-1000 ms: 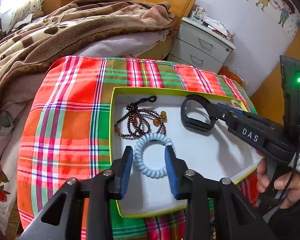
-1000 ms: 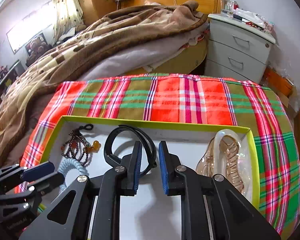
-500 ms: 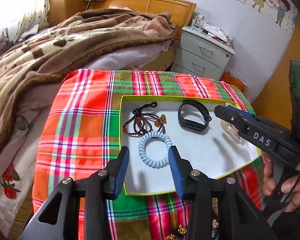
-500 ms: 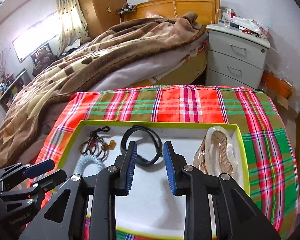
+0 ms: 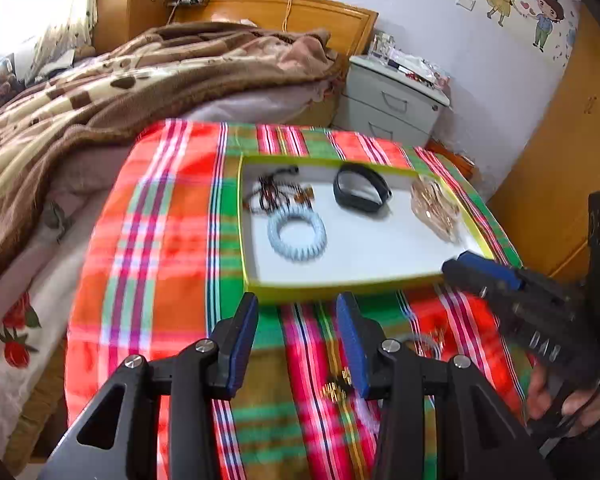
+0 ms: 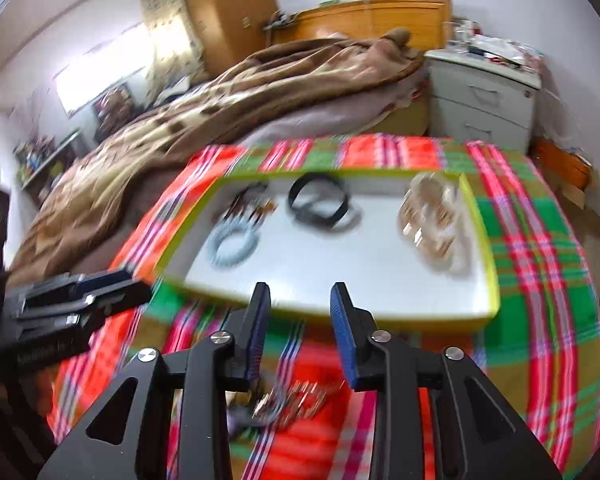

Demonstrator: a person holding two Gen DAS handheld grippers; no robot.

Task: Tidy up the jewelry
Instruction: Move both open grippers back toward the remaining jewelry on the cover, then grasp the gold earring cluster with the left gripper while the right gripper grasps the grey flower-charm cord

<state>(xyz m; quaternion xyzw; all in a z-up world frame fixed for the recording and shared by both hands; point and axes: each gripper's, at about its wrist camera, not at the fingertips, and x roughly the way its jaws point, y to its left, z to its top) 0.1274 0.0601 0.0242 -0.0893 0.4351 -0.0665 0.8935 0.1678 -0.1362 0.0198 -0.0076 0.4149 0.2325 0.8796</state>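
Plaid cloth (image 5: 172,240) in red, orange and green covers the table, and on it sits a shallow tray (image 5: 340,282) with a yellow-green rim and a white floor. We hold both grippers over the cloth on the near side of the tray, short of its near rim. Our left gripper (image 5: 296,312) has its blue-padded jaws apart with nothing between them; our right gripper (image 6: 300,300) is likewise spread and empty.

Inside the tray we see four pieces. A dark beaded bracelet (image 5: 278,194) lies in the far left corner, and a pale blue spiral hair tie (image 5: 297,237) lies just beside it, toward the near rim. A black band (image 5: 362,192) rests along the far rim near the middle. A clear, gold-toned hair claw (image 6: 434,224) lies against the right rim.

On the cloth outside the tray, just ahead of the right gripper's fingers, lies a small blurred heap of gold-coloured jewelry (image 6: 296,400); we cannot tell what the pieces are.

Beyond the table's far edge we see a bed with a brown blanket (image 5: 120,92) and a pale nightstand (image 6: 484,104) by the wall.
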